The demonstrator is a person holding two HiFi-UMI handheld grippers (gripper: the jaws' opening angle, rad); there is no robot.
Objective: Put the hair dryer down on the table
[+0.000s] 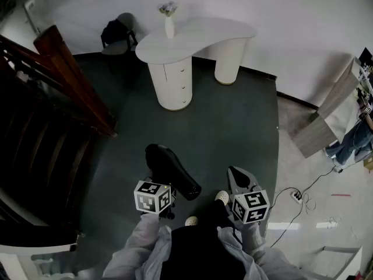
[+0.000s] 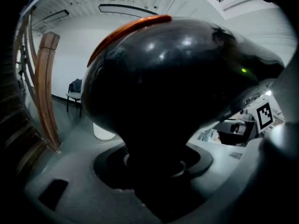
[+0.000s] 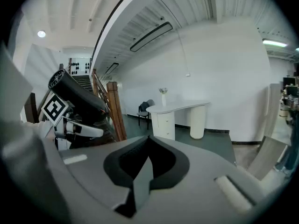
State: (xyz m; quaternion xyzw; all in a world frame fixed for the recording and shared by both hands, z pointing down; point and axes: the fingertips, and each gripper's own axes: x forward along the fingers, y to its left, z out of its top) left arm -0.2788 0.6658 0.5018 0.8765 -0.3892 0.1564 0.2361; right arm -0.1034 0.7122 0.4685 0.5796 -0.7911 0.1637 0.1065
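Observation:
The black hair dryer (image 1: 172, 171) hangs in the air over the dark green floor, with my left gripper (image 1: 158, 184) shut on its handle. In the left gripper view its glossy body with an orange strip (image 2: 177, 78) fills most of the frame, and the handle runs down between the jaws of the left gripper (image 2: 154, 169). My right gripper (image 1: 242, 182) is beside it to the right, shut and empty, its jaws meeting in the right gripper view (image 3: 145, 167). That view also shows the hair dryer (image 3: 77, 94) at the left. The white table (image 1: 198, 37) stands well ahead of me.
A vase with flowers (image 1: 169, 22) stands on the table, a chair (image 1: 119, 37) to its left. A wooden stair railing (image 1: 76, 80) runs along the left. A cable and power strip (image 1: 297, 196) lie at the right, near a wooden panel (image 1: 326, 115) and a person (image 1: 352, 142).

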